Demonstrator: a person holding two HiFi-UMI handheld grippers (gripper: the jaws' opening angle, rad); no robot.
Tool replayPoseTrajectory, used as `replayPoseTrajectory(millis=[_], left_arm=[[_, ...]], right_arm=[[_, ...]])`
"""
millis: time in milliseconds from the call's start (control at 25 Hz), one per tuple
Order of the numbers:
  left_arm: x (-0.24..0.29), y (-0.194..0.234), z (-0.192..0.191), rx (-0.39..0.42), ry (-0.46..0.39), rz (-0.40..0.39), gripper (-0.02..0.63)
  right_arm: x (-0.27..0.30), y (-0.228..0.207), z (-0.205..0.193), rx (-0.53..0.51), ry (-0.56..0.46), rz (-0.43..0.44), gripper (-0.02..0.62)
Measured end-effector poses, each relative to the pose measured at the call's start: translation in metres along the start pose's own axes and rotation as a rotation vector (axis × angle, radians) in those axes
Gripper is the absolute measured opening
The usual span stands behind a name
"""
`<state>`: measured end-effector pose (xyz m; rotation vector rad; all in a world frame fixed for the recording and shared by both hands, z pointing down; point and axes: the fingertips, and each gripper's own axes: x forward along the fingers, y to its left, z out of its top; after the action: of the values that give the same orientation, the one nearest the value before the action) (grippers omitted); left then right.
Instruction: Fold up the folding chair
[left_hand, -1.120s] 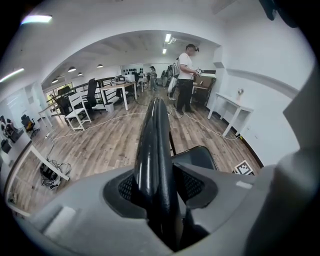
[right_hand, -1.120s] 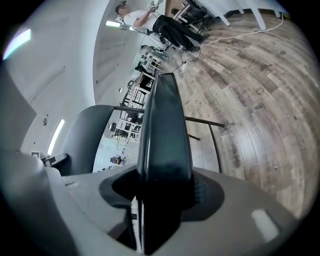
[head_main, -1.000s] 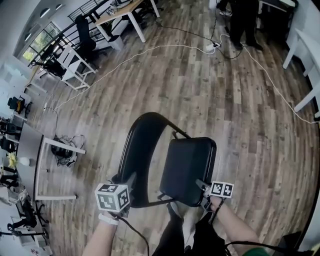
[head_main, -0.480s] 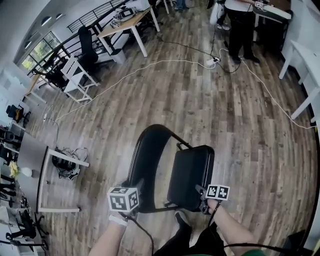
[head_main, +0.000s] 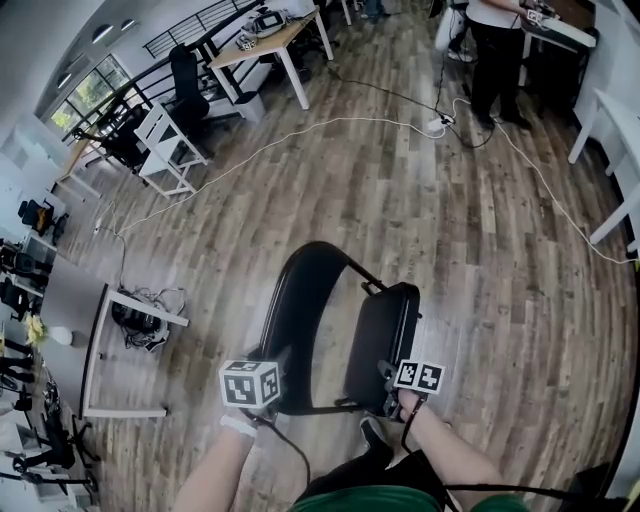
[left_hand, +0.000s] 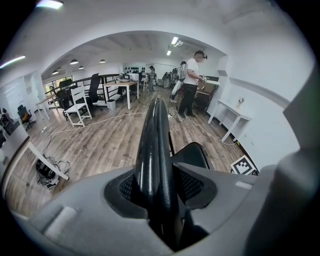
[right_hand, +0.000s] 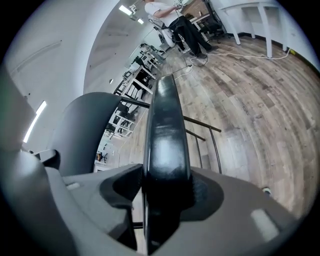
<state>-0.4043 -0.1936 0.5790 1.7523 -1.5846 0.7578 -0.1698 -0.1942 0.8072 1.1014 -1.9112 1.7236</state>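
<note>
Folding chair stands on the floor, seat tipped near upright. Left gripper jaws clamp the backrest, right gripper jaws the seat edge (both snug). Press them together evenly, no twisting.

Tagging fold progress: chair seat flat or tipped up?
Tipped up, not fully folded: the seat stands nearly on edge beside the back frame, with a gap between them.
</note>
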Motion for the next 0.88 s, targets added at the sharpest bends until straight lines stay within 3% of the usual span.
replayPoseTrajectory(millis=[520,880], left_arm=[[-0.019,-0.028,0.014,-0.002,-0.027,-0.021,0.143],[-0.027,-0.061,0.018,0.041,-0.022,0.037,0.139]], right_arm=[[0.018,0.058,-0.007,-0.007,-0.001,-0.030,0.227],[0.023,0.077,-0.009,-0.029,0.000,-0.114,0.227]])
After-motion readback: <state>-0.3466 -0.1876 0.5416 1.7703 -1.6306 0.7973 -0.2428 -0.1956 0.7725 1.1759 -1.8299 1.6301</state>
